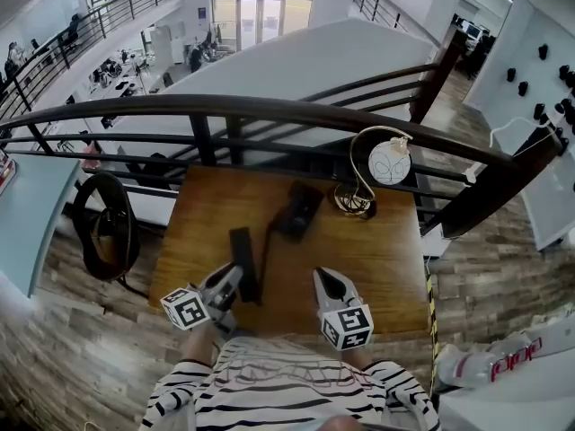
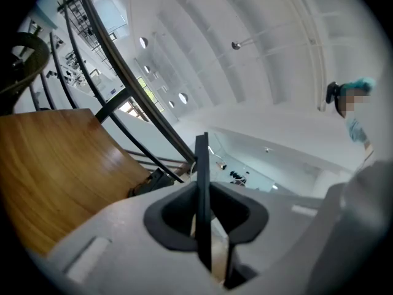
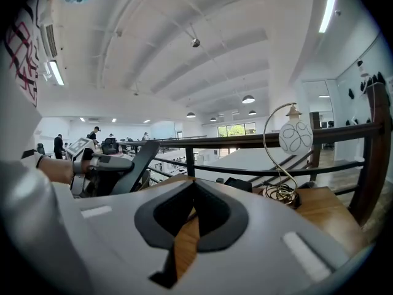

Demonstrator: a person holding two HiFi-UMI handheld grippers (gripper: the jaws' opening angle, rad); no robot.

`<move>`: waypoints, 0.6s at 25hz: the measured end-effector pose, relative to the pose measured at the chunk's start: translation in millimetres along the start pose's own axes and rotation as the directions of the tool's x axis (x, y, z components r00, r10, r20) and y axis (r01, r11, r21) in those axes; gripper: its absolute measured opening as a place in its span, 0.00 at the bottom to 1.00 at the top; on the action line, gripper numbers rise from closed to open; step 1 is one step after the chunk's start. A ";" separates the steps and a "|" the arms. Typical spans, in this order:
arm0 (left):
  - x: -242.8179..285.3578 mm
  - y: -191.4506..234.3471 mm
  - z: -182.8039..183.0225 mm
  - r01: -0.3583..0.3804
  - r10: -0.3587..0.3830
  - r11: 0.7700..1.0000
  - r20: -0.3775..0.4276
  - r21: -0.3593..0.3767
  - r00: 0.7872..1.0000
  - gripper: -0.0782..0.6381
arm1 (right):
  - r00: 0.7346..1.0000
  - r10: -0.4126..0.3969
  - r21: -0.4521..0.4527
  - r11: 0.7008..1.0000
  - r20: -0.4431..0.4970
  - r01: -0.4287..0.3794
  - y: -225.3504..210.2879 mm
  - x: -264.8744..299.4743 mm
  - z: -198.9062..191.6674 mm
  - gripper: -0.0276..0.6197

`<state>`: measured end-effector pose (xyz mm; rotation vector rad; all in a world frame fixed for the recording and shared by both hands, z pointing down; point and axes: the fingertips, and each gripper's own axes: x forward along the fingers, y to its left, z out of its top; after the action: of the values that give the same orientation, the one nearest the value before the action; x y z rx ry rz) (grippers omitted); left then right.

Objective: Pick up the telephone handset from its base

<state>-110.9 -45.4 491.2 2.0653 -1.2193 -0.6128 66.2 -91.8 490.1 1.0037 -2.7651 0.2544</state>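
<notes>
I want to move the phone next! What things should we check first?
1. Handset pinched between the left gripper fingers: ok.
2. Handset away from its base: ok.
3. Cord not snagged: cannot tell.
4. Right gripper shut, holding nothing: ok.
5. Lamp well apart from the handset: ok.
</notes>
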 end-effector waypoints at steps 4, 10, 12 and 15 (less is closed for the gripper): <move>-7.5 -1.7 -8.0 -0.003 0.003 1.000 0.001 -0.006 1.000 0.21 | 1.000 0.006 0.011 1.000 -0.004 -0.006 4.1 -7.2 -5.8 0.05; -13.2 -2.6 -18.5 -0.016 0.016 1.000 -0.006 -0.013 1.000 0.21 | 1.000 0.019 0.022 1.000 -0.012 -0.019 9.7 -10.9 -15.6 0.05; -13.4 -2.3 -21.2 -0.020 0.020 1.000 -0.009 -0.016 1.000 0.21 | 1.000 0.024 0.025 0.999 -0.018 -0.023 10.5 -10.2 -18.2 0.05; -15.0 -0.6 -24.2 -0.027 0.027 0.999 -0.013 -0.018 1.000 0.21 | 0.999 0.030 0.024 0.999 -0.030 -0.029 12.6 -8.0 -22.7 0.05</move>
<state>-101.1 -24.8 508.1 2.0313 -1.2278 -0.5948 66.7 -72.2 509.0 0.9568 -2.7577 0.3048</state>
